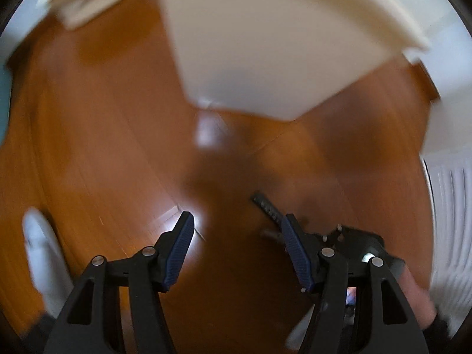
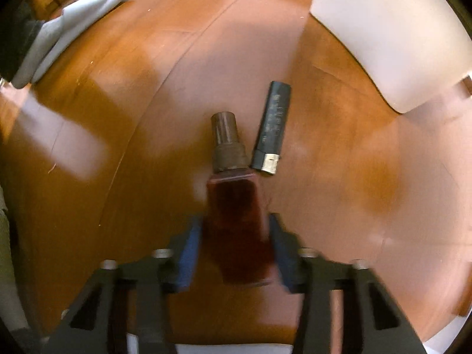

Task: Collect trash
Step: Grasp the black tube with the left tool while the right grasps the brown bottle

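Note:
In the right wrist view a dark red square bottle (image 2: 239, 224) with a brown cap lies on the wooden floor, its body between my right gripper's blue pads. The right gripper (image 2: 236, 236) is closed on the bottle's sides. A dark lighter (image 2: 273, 128) with a metal end lies just right of the bottle's neck. In the left wrist view my left gripper (image 1: 236, 230) is open and empty above the floor. The dark lighter (image 1: 267, 208) and the right gripper (image 1: 354, 242) show behind its right finger. The view is blurred.
A large white furniture piece (image 1: 265, 44) stands on the floor ahead, also at the upper right of the right wrist view (image 2: 392, 29). A white sock-like cloth (image 2: 73, 20) lies far left. Another white item (image 1: 44, 265) lies at the left gripper's left.

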Tool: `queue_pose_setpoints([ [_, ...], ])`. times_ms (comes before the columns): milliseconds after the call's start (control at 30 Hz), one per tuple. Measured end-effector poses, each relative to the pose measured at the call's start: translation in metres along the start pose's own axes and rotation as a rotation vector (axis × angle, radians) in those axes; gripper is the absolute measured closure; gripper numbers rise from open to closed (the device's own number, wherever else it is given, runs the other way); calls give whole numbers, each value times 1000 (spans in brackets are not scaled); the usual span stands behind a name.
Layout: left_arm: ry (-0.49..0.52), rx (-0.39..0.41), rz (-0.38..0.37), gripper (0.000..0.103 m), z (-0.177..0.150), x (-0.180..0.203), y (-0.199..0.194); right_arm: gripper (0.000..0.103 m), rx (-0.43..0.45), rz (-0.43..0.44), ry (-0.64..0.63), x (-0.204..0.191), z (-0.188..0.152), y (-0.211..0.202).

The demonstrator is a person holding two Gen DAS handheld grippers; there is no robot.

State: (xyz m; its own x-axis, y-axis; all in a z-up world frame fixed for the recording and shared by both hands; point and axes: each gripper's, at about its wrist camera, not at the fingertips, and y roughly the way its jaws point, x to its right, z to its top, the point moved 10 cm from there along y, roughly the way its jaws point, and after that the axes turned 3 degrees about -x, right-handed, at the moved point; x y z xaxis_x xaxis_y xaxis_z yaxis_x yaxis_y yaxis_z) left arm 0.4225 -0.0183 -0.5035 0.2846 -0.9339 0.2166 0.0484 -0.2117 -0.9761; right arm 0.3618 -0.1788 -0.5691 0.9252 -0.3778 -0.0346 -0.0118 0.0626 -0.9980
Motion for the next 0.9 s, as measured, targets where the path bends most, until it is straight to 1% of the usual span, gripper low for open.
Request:
queue_pose_setpoints([
  [33,-51,-17,-9,42,-1,-5,10,70,-2,5,11,1,-4,-1],
  [67,-124,-41,-6,42,-4,-13,24,70,4,3,14,1,-6,-3],
  [133,-233,-66,-9,42,-11,-20,44,70,28,-1,33,-2,-7,-11],
  [200,-299,-85,-17,42,-14,-21,63,70,55,-6,94,2,-15,-25],
  [233,-324,-84,-18,42,-14,-16,73,70,76,-14,157,8,-20,-36],
  [300,-335,-77,-23,42,-18,-3,87,70,109,-22,290,23,-31,-53],
  [333,-339,-75,-24,42,-19,1,93,70,132,-26,381,35,-40,-63],
  [400,-354,-70,-29,42,-17,14,106,70,162,-44,504,54,-55,-79],
  [500,-390,-76,-6,42,-17,24,127,70,207,-58,615,75,-65,-96],
  [567,-400,-71,14,42,-15,25,136,70,229,-56,651,81,-69,-100],
  [633,-400,-60,35,42,-12,28,143,70,240,-58,660,84,-67,-102],
  [700,-391,-59,62,42,-16,28,149,70,253,-65,664,82,-65,-105],
  [733,-378,-48,77,42,-19,31,147,70,258,-62,672,84,-64,-107],
  [800,-343,-42,104,42,-16,38,151,70,265,-65,693,87,-66,-107],
  [900,-302,-33,127,42,-16,45,155,70,274,-73,716,85,-70,-109],
])
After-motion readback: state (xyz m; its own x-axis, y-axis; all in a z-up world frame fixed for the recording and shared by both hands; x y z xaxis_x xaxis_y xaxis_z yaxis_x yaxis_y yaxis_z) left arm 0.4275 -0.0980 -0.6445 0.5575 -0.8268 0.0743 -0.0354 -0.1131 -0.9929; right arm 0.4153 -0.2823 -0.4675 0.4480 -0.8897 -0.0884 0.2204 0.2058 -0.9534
